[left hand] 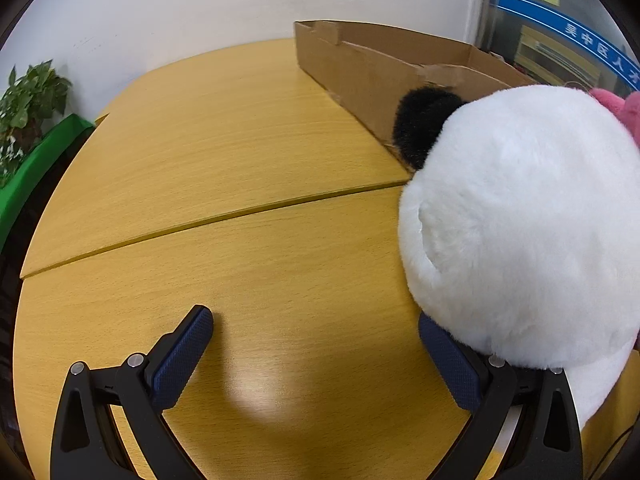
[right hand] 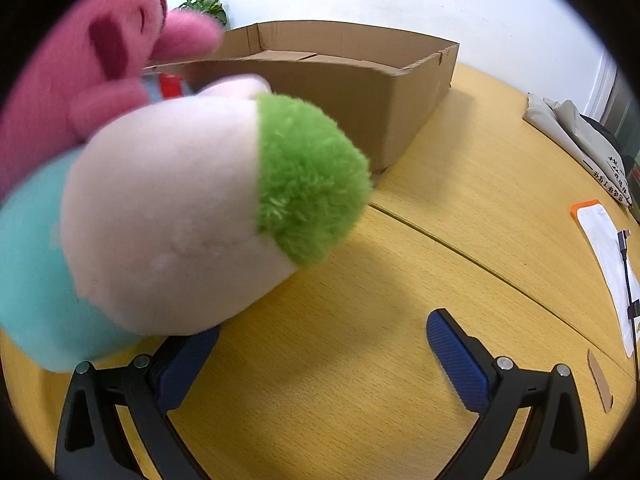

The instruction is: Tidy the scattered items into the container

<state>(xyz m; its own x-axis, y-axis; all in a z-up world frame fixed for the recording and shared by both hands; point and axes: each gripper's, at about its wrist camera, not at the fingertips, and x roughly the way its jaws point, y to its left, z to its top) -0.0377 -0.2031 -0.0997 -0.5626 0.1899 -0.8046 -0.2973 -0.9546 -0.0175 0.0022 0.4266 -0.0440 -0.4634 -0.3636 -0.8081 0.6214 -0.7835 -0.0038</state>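
Nearest the left wrist camera, the left gripper [left hand: 316, 332] stands spread wide above the wooden table [left hand: 248, 240], nothing between its blue-padded fingers [left hand: 182, 354]; its left finger is clear of everything, while its right finger is partly covered by the white plush toy [left hand: 520, 232], which bulges over it from the right. That toy has a black furry ear [left hand: 424, 128] on its far side, just in front of the near wall of the cardboard box [left hand: 360, 76], and a pink plush edge [left hand: 624, 108] shows past it at the far right. Over on the right wrist view, the right gripper [right hand: 324, 336] is likewise released and wide apart, gripping nothing; the cream plush toy with a green tuft [right hand: 180, 208] lies over its left finger, with a teal part at the near left. Behind it, far left, sits a pink plush toy [right hand: 80, 72], blurred. Farther off, the cardboard box stands open on the table, something red showing near its left end. A potted plant [right hand: 206, 6] stands beyond the box, and papers [right hand: 608, 252] lie at the table's right edge.
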